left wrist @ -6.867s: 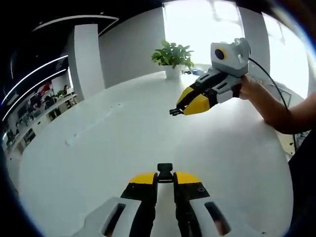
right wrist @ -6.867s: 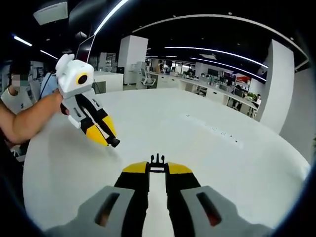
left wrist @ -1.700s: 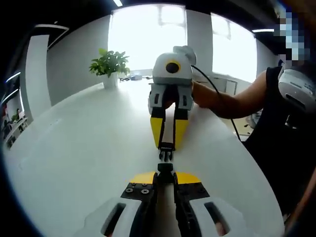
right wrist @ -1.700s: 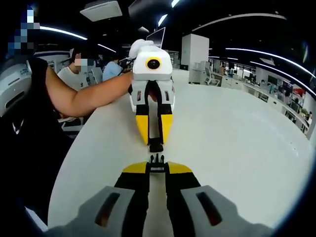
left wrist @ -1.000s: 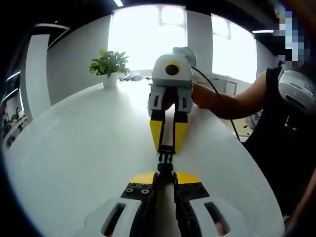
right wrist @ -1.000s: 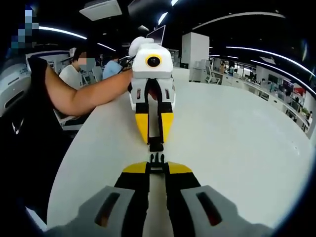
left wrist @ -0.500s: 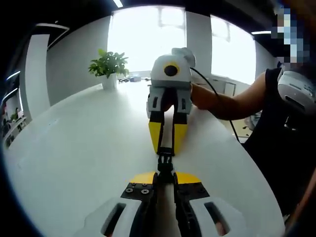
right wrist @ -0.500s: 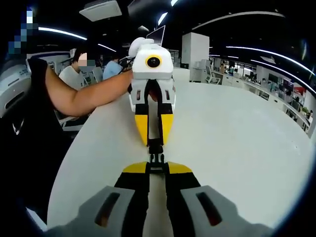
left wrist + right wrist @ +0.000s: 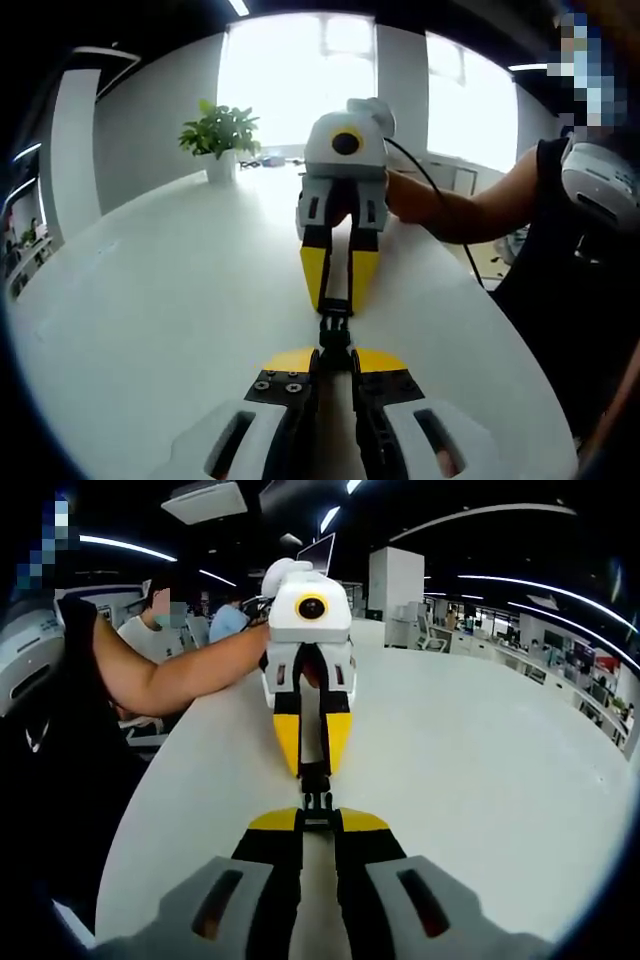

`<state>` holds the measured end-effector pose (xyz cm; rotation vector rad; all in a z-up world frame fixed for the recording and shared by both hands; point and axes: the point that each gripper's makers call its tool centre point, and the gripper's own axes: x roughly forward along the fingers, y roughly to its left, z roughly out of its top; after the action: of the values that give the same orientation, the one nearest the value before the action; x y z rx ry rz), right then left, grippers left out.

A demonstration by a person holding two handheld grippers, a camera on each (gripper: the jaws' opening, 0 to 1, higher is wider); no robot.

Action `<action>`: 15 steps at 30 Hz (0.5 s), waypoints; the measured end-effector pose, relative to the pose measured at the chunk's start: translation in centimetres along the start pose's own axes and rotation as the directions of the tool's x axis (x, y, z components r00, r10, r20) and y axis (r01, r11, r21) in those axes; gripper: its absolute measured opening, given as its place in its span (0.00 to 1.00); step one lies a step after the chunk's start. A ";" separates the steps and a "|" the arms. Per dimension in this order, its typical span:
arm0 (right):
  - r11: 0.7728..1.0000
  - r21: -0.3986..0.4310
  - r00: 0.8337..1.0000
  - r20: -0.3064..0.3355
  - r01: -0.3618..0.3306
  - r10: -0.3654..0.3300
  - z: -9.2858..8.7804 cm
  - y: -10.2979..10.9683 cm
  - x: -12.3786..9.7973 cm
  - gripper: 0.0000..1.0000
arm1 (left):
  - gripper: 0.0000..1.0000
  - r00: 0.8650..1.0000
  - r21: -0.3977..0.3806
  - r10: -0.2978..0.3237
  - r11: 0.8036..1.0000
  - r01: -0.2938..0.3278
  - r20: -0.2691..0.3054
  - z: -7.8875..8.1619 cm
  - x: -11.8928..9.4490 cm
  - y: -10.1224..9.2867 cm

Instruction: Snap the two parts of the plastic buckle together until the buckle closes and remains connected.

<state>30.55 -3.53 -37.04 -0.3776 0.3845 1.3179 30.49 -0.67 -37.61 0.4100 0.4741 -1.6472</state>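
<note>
The two black halves of the plastic buckle meet tip to tip over the white table, and no gap shows between them. In the left gripper view my left gripper is shut on the socket half, and the right gripper faces it from above, shut on the pronged half. Seen from the right gripper view, my right gripper pinches the pronged half, whose prongs enter the socket half held by the left gripper.
A potted plant stands at the table's far end. The person's arm and dark-clad body are at the right of the left gripper view. Behind the table lie office desks and seated people.
The two grippers have drawn closer nose to nose. The gap between the buckle halves seen a second ago has closed and the prongs have entered the socket.
</note>
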 end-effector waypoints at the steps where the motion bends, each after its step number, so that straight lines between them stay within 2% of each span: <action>1: 1.000 -0.001 1.000 0.000 0.000 0.000 0.0 0.0 0.0 0.11 | 0.11 1.000 0.000 0.000 1.000 0.000 0.000 0.0 0.0 0.0; 15: 1.000 -0.006 1.000 0.003 -0.002 0.002 0.1 0.0 -0.1 0.11 | 0.11 1.000 0.002 -0.005 1.000 0.005 0.005 0.0 0.1 0.0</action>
<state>30.55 -3.54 -36.88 -0.3805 0.3783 1.3217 30.48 -0.74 -37.59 0.4064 0.4706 -1.6536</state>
